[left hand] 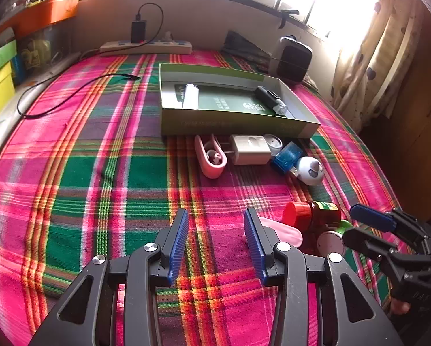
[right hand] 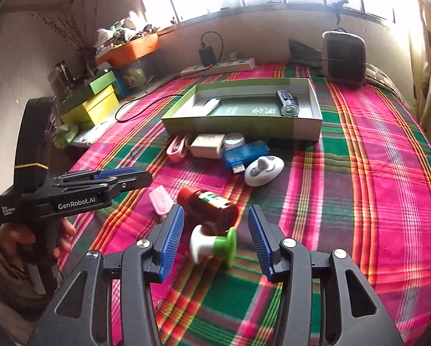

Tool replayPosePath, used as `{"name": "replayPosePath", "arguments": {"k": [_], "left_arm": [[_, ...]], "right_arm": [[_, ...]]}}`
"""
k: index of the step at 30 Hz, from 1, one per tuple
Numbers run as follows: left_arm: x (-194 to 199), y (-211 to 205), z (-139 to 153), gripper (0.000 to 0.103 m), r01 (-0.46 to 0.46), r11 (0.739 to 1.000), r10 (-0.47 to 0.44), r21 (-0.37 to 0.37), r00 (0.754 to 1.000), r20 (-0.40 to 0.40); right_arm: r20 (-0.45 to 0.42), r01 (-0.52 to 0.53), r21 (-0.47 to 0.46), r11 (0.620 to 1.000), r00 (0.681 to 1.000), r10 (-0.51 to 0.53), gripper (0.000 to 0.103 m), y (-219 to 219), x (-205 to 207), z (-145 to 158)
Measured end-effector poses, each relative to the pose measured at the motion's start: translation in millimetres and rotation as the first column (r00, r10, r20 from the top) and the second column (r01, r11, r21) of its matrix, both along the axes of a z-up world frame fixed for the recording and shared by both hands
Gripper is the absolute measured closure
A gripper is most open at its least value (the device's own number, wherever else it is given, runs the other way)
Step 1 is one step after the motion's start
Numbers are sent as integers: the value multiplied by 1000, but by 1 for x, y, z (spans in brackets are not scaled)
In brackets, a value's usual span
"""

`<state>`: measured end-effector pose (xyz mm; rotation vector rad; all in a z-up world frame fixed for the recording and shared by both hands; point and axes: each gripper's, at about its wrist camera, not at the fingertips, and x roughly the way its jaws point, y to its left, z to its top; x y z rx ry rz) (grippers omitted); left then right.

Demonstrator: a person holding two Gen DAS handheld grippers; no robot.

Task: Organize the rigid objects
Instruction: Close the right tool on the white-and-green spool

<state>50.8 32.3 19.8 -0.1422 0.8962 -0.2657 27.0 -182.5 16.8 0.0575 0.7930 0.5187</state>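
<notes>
Right gripper jaws spread around green spool, not pinching; left gripper spread, empty. Risk: spool rolls off when nudged.

A green-and-white spool is seen lying tipped at 6 o'clock of the red-capped brown bottle, touching it.

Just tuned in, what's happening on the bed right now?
A person is sorting small items into the green box on the plaid blanket. A white lighter and a black gadget already lie inside. The right claw is open over a white-and-green spool, not gripping it; a red-capped brown bottle lies just beyond. The left claw is open and empty. A charger, a blue USB stick and other bits wait outside.
</notes>
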Motion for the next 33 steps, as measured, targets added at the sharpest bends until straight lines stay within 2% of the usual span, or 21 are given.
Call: {"name": "replayPosePath", "arguments": {"k": [6,13,26,28,30,33], "left_arm": [[-2,-3,-5,57,35,999,-36,-40,999,-9],[1,-13,-5,56,69,995,-70,-65,998,-5],[-9,-23,-7,55,97,992,-99,-82,995,-15],[-13,-25,-7,55,103,992,-104,-77,994,-14],[-16,-27,-7,55,110,991,-112,-74,994,-17],[-18,-30,-7,55,116,991,-118,-73,993,-20]], "right_arm": [[-2,9,-51,999,1000,-9,55,11,-5,-9],[2,34,-141,989,999,-34,55,16,-8,-17],[19,67,-194,979,998,-64,55,7,-8,-21],[21,66,-193,979,998,-64,59,7,-9,-21],[24,68,-187,980,998,-65,68,5,-9,-21],[28,81,-185,979,997,-77,70,2,-9,-20]]}}
